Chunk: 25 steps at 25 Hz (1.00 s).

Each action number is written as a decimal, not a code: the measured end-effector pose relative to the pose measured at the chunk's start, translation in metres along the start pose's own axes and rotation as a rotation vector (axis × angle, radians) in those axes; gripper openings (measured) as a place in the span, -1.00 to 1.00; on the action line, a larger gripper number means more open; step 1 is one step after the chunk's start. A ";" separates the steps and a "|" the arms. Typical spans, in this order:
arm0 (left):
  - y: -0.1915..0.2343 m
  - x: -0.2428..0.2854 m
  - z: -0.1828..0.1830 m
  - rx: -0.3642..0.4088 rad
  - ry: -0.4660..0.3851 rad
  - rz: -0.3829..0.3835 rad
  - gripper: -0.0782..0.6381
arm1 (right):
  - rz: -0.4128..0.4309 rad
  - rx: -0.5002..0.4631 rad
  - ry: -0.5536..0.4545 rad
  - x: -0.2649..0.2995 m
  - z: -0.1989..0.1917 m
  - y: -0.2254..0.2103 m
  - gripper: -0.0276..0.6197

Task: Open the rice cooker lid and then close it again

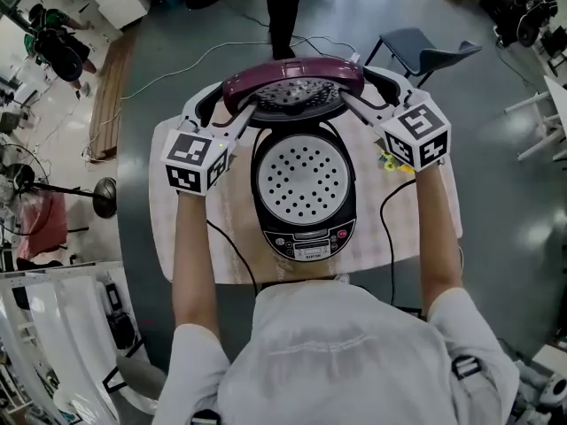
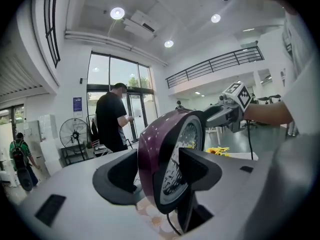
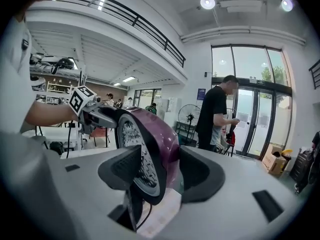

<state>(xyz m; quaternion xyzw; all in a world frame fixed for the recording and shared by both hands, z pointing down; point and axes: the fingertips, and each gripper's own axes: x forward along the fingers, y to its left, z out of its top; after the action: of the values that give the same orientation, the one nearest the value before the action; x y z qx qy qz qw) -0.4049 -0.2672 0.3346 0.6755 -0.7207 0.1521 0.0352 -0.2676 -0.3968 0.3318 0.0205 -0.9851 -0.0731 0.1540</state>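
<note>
The rice cooker (image 1: 303, 228) stands on the table with its purple lid (image 1: 292, 82) swung up and upright at the far side, perforated inner plate facing me. My left gripper (image 1: 229, 104) straddles the lid's left edge and my right gripper (image 1: 372, 93) its right edge. In the left gripper view the lid (image 2: 160, 149) stands edge-on between the jaws of the left gripper (image 2: 157, 171), with a gap on the outer side. The right gripper view shows the same: the lid (image 3: 155, 134) sits loosely between the spread jaws of the right gripper (image 3: 160, 171).
A floral cloth (image 1: 177, 228) covers the small table. Black cords (image 1: 390, 228) trail off its near edge, and a yellow item (image 1: 390, 162) lies right of the cooker. Beyond the table stand a person (image 1: 282, 7) and a chair (image 1: 425, 47). A fan (image 1: 53, 189) is on the left.
</note>
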 end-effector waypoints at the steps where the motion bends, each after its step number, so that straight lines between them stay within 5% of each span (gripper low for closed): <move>1: 0.000 0.002 0.003 -0.002 -0.012 -0.013 -0.01 | 0.000 0.002 0.000 0.002 0.000 0.000 -0.15; 14: -0.007 0.000 0.007 0.009 -0.027 -0.038 -0.01 | -0.004 -0.011 0.023 0.001 -0.006 0.006 -0.21; 25: -0.045 -0.032 -0.004 0.014 -0.016 -0.056 0.04 | 0.091 -0.084 0.018 -0.032 -0.016 0.049 -0.08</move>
<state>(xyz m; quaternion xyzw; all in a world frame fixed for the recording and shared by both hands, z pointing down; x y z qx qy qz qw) -0.3587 -0.2371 0.3378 0.6968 -0.7006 0.1508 0.0291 -0.2333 -0.3488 0.3442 -0.0301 -0.9797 -0.1074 0.1666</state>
